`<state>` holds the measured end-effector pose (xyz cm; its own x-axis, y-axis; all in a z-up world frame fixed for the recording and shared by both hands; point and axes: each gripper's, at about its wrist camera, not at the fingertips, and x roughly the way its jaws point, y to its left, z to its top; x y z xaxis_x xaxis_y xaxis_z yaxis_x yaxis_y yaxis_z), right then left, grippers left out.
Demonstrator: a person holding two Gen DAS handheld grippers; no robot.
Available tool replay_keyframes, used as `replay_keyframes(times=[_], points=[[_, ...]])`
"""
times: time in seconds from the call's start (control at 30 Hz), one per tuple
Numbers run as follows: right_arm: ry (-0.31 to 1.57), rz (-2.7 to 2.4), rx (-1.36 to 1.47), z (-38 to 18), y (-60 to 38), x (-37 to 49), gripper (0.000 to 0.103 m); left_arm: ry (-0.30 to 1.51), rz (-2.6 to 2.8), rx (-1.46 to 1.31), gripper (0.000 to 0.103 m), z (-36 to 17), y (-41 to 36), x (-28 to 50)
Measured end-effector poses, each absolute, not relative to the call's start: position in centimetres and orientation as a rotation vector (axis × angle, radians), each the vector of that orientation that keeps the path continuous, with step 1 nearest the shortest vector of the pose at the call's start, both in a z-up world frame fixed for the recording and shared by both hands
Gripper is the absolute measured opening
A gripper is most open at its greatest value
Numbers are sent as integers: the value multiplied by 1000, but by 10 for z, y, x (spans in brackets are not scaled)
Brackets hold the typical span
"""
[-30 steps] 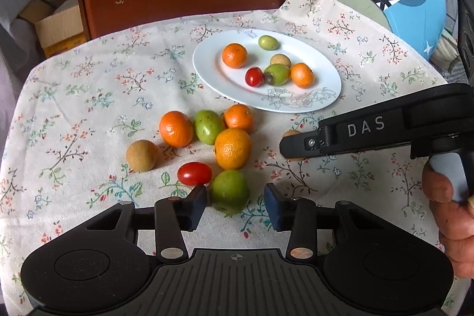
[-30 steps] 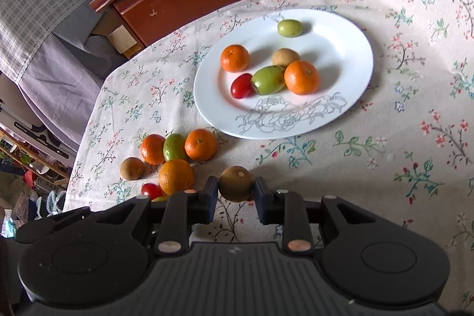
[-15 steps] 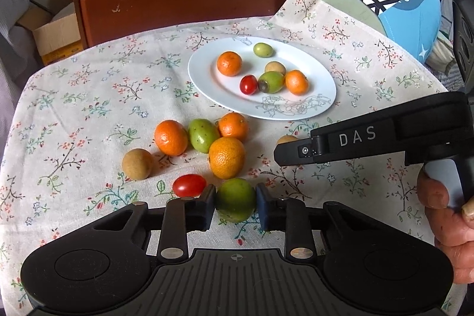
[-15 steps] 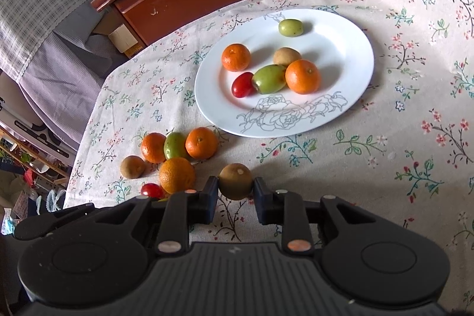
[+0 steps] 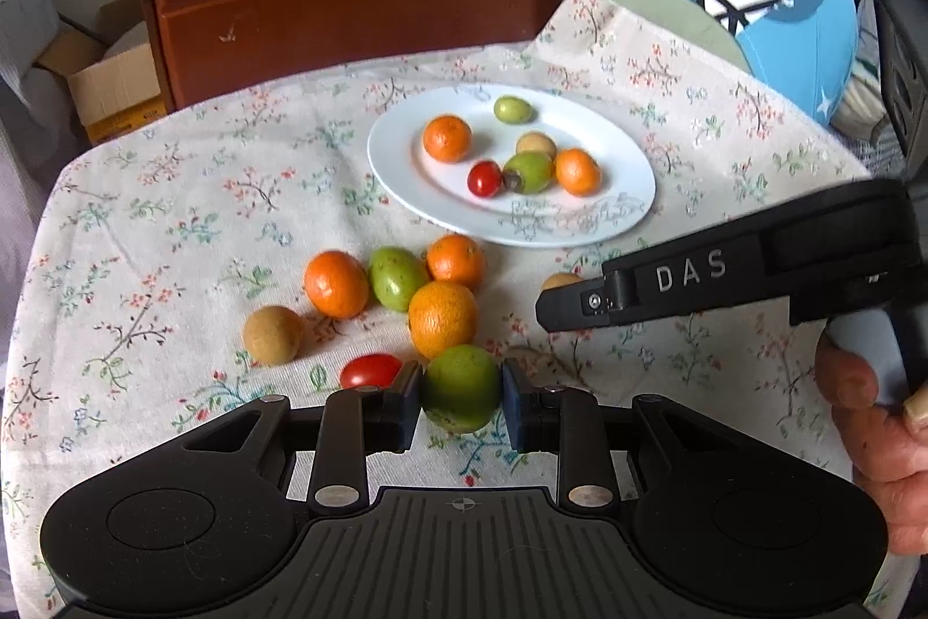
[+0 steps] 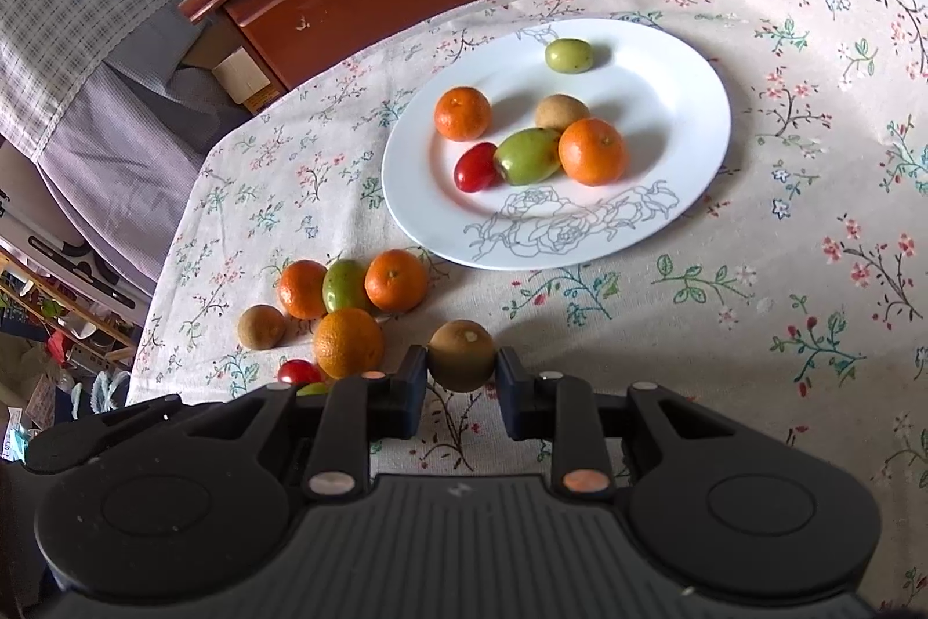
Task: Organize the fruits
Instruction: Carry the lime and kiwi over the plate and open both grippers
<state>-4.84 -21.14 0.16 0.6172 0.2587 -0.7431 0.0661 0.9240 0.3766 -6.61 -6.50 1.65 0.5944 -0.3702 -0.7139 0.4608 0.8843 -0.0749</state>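
Evidently both tools are loaded for the round white plate (image 5: 629, 213) toward the tablecloth's far edge: the left gripper (image 5: 461, 395) clamps a round green fruit (image 5: 461, 387), the right gripper (image 6: 461, 375) a brown round fruit (image 6: 461, 355), both near the cloth's near edge.

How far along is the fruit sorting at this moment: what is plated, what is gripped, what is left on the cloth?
Six fruits already sit on the white plate. In hand: the left gripper is shut on a green fruit, and the right gripper on a brown fruit. Six more remain on the tablecloth, among them a cherry tomato.
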Motion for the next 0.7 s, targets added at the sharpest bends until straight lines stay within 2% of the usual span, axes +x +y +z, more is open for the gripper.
replay_keyframes(times=[0.7], points=[[719, 109, 412, 70, -247, -46, 26, 707, -529, 35, 26, 68, -68, -28]])
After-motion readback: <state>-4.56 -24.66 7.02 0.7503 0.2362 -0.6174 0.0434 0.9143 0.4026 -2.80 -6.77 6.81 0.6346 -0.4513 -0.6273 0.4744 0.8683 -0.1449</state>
